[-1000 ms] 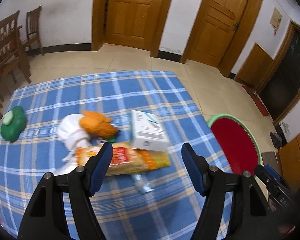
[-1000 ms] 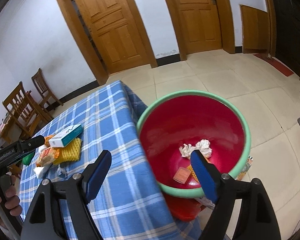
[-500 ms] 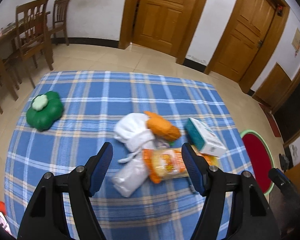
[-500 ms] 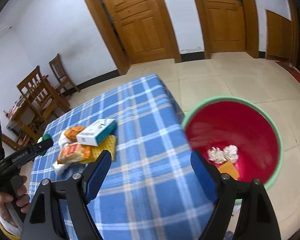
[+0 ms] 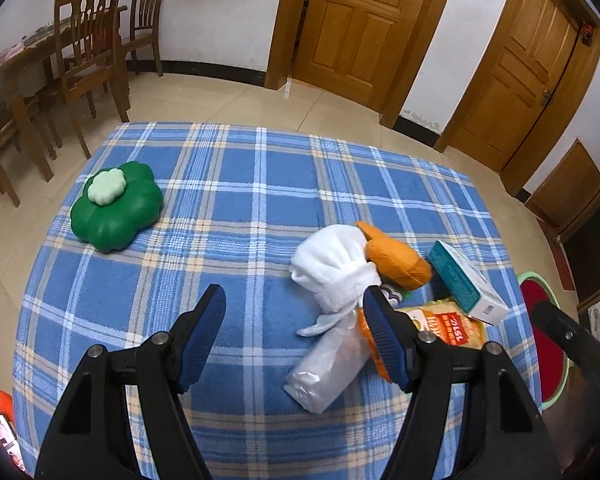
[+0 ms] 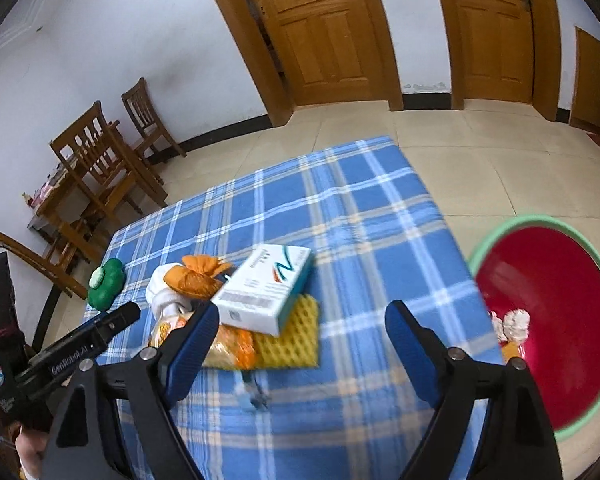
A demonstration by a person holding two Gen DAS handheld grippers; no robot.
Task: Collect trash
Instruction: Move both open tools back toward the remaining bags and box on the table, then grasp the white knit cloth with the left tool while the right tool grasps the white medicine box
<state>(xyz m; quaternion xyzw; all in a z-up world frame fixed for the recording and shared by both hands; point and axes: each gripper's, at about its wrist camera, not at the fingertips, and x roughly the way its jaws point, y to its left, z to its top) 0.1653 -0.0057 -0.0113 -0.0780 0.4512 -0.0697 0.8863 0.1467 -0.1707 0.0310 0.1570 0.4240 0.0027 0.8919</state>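
Note:
A pile of trash lies on the blue plaid tablecloth: a white cloth, an orange pouch, a white-and-teal box, an orange snack packet and a clear plastic wrapper. My left gripper is open and empty, just left of the pile. My right gripper is open and empty above the table; the box rests on a yellow sponge by its left finger. The red bin with a green rim stands at the table's right and holds crumpled paper.
A green flower-shaped cushion lies at the table's far left. Wooden chairs and a table stand by the left wall. Wooden doors line the far wall, with tiled floor between.
Both grippers have swung left. The left view now centres on the table left of the pile. The right view has moved from above the bin to over the table and pile.

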